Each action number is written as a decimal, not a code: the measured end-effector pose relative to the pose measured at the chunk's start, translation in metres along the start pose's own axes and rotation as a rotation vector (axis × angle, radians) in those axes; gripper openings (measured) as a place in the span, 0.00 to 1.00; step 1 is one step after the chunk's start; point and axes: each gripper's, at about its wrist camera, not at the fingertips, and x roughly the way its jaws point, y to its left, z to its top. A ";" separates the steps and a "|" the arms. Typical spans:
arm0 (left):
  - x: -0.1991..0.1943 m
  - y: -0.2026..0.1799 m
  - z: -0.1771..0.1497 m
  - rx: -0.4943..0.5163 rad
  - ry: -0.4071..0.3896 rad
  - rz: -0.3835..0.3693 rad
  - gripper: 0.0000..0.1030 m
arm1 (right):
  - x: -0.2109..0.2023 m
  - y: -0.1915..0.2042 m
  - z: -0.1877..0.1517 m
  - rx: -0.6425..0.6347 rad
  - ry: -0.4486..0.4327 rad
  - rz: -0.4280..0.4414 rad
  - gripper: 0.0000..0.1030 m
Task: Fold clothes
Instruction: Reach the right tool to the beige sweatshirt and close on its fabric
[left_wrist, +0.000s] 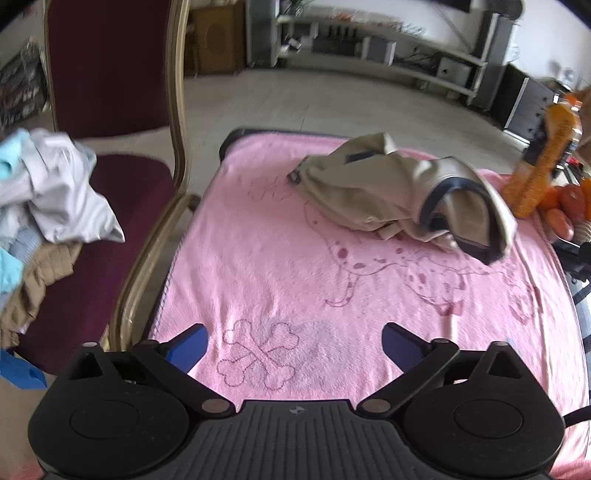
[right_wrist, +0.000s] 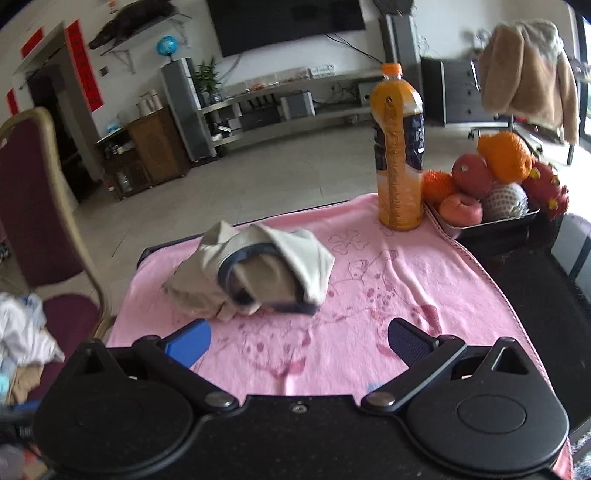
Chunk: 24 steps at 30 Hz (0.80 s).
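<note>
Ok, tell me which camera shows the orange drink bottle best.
The right wrist view. There the orange drink bottle stands whole and sharp, cap to base, upright on the pink towel beside the fruit tray. The left wrist view catches it only at the right edge, blurred and stretched by the lens, its cap hard to make out.

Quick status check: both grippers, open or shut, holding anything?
Left gripper: open, holding nothing, above the pink towel.
Right gripper: open, holding nothing; crumpled beige garment lies ahead.
</note>
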 end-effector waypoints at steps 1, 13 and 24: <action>0.006 0.003 0.002 -0.013 0.010 -0.002 0.90 | 0.011 -0.003 0.006 0.014 0.005 -0.001 1.00; 0.052 0.012 0.015 -0.062 -0.031 -0.003 0.88 | 0.141 -0.076 0.034 0.351 0.109 0.133 0.59; 0.045 0.018 0.008 -0.095 -0.033 -0.062 0.43 | 0.186 -0.093 0.023 0.596 0.145 0.286 0.07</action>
